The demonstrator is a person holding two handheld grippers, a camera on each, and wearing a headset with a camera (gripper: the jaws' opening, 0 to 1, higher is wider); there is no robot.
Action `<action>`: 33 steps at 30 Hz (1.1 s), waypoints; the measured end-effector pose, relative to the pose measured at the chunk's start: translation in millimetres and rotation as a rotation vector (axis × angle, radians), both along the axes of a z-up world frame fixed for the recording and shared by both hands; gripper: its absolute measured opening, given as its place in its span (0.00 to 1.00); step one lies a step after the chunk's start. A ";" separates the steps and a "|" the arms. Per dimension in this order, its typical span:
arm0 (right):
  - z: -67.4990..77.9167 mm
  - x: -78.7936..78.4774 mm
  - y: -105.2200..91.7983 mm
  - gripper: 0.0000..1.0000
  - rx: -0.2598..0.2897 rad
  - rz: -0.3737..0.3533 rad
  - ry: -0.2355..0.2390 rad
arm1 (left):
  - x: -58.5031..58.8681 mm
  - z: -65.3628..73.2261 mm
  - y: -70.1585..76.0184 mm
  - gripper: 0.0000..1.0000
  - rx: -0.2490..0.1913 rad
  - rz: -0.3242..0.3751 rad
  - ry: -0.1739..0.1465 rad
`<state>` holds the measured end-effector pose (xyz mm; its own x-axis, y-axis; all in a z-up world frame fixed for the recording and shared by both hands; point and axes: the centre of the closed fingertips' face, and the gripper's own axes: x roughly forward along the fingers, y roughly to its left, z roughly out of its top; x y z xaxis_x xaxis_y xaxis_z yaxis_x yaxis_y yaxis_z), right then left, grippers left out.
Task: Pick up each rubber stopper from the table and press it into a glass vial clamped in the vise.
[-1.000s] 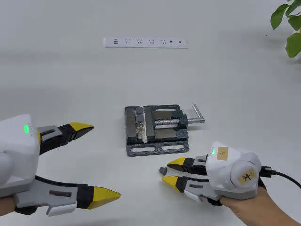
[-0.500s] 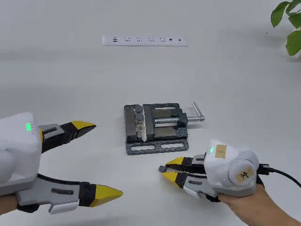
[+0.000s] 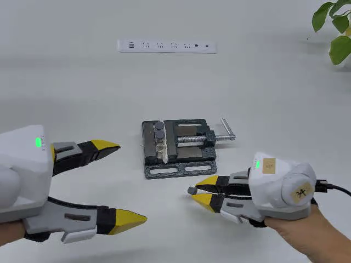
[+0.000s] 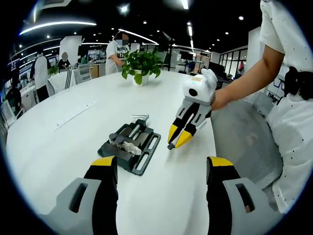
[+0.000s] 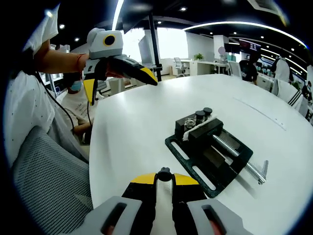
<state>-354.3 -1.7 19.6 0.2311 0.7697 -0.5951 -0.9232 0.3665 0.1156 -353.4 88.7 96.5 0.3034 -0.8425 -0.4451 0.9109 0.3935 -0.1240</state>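
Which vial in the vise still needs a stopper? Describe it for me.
Find the dark vise on the white table. In its clamped row, the open vial is the end one nearest the person: clear glass with no dark stopper, unlike the two stoppered vials behind it.

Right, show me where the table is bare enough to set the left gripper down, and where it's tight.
Bare table lies between the power strip and the vise, and left of the vise beyond the open left gripper. Tight: the front of the vise, where the right gripper holds a rubber stopper close by.
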 end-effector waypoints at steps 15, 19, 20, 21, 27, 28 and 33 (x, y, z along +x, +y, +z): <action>116.8 -15.2 17.0 0.06 0.168 0.193 0.016 | -12.0 52.7 -39.4 0.42 -0.164 -0.117 0.006; 137.4 -23.5 26.8 0.06 0.211 0.239 0.028 | -14.7 67.0 -43.5 0.36 -0.199 -0.140 -0.004; 142.9 -26.1 29.8 0.06 0.223 0.252 0.031 | -15.2 70.6 -44.0 0.34 -0.206 -0.146 -0.008; 146.2 -27.2 31.8 0.06 0.229 0.259 0.030 | -15.6 73.7 -44.5 0.33 -0.214 -0.152 -0.014; 161.9 -32.4 40.3 0.06 0.266 0.286 0.039 | -19.6 85.3 -44.9 0.24 -0.252 -0.179 -0.004; 164.0 -33.5 41.5 0.06 0.271 0.291 0.041 | -20.4 86.3 -45.0 0.24 -0.258 -0.184 0.000; 171.0 -38.1 45.3 0.06 0.289 0.315 0.046 | -24.3 97.2 -46.7 0.19 -0.303 -0.200 0.014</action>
